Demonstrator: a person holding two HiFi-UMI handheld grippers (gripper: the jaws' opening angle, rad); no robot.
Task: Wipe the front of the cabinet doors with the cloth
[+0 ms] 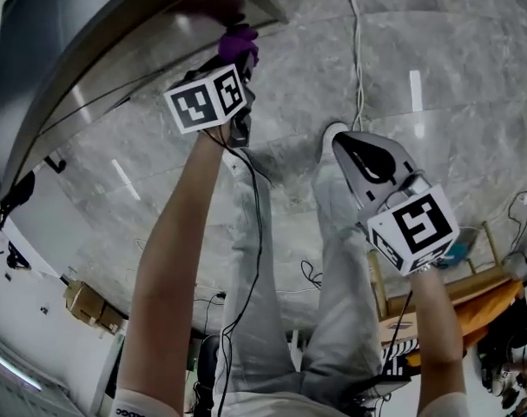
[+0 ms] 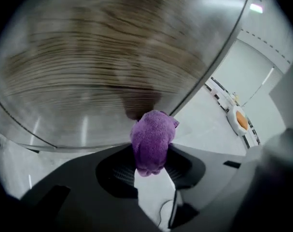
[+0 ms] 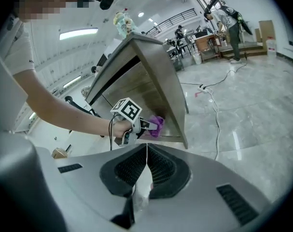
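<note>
Glossy grey marble floor (image 1: 454, 146) with ceiling lights reflected in it. White cable (image 1: 357, 50) trails across the floor. Cardboard box (image 1: 88, 304) sits by a white wall (image 1: 24, 337). Strip lights (image 3: 78, 33) overhead, desks (image 3: 206, 41) at the far end.

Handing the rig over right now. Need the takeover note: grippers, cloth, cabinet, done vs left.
Left gripper: fingers shut on the purple microfibre cloth.
Right gripper: fingers shut, empty, held away from the cabinet.
Cloth sits at the lower edge of the wood-grain cabinet door, near the cabinet's corner; contact looks likely, not certain.
Done: cloth gripped and at the door. How much is wiped does not show.
Left: probably sweeping the rest of the door fronts.
</note>
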